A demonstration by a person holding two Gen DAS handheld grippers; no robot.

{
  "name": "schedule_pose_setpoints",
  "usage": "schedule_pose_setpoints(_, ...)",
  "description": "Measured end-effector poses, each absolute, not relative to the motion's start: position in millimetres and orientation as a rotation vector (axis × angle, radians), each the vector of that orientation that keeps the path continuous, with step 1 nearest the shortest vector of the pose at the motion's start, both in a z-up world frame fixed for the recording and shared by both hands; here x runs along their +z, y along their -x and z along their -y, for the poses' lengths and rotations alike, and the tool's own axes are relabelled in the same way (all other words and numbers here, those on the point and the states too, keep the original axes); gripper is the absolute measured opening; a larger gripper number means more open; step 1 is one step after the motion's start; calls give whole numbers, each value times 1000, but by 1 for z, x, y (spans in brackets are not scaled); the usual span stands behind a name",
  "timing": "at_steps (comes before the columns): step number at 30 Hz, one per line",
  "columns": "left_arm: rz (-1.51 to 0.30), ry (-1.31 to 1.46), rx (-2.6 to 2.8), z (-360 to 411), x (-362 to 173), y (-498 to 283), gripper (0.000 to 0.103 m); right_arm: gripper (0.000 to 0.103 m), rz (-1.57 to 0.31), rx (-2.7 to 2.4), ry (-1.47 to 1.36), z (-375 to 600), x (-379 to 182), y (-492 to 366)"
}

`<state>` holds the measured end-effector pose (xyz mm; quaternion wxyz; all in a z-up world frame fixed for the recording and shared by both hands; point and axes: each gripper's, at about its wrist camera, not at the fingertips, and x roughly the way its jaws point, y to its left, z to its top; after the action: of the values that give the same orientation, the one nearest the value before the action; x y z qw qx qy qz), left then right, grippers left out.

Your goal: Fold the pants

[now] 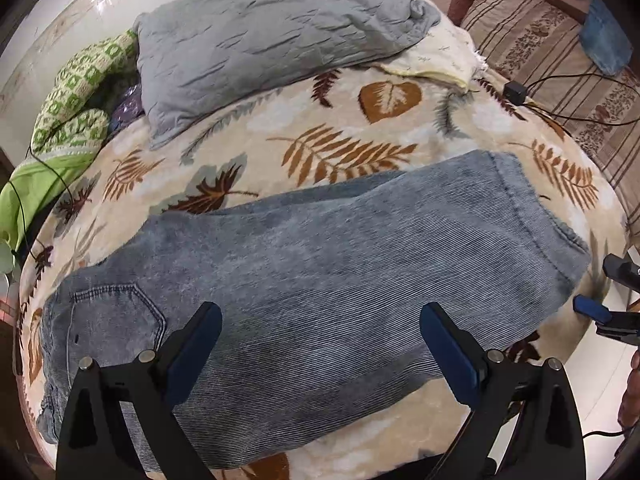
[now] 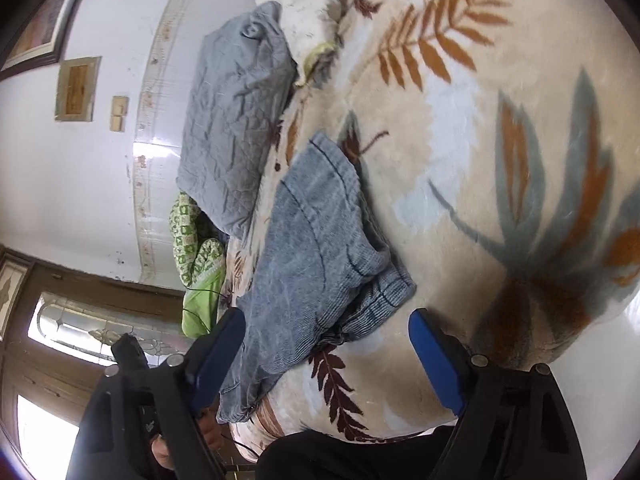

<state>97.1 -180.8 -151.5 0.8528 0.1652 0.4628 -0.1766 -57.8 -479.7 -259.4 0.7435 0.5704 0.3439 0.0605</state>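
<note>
The grey-blue denim pants [image 1: 304, 280] lie folded lengthwise on the leaf-patterned blanket [image 1: 320, 140], waist and back pocket at the left, leg hems at the right. My left gripper [image 1: 320, 316] is open and empty, hovering above the middle of the pants. My right gripper [image 2: 326, 320] is open and empty, close above the leg hems of the pants [image 2: 320, 248]. The right gripper also shows at the right edge of the left wrist view [image 1: 612, 296]. The left gripper shows at the lower left of the right wrist view [image 2: 132, 356].
A grey quilted pillow [image 1: 264, 40] lies at the far side of the bed, with a green patterned cloth [image 1: 76, 96] to its left. A black charger and cable [image 1: 516, 92] rest near a striped cushion [image 1: 552, 52] at the right. The blanket's edge drops off at the right [image 1: 592, 344].
</note>
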Motion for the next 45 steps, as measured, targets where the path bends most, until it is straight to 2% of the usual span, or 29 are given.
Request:
schedule_pose_setpoints(15,-979,-352,-346,172,-158,-105,99,86,-704,117,-1348,484,-266,50)
schedule_pose_setpoints(28,-991,-313,-314,147,-160,-103,99,86,-692,79,-1146,495,-219,73)
schedule_pose_setpoints(36,-901,-299,-420,163,-120,-79,99,86,-700,77,-1088,475,-204,76)
schedule_pose_setpoints(45,-698,-319,-492,170,-58,-35,99,86,-633,-4,-654,431,-119,86)
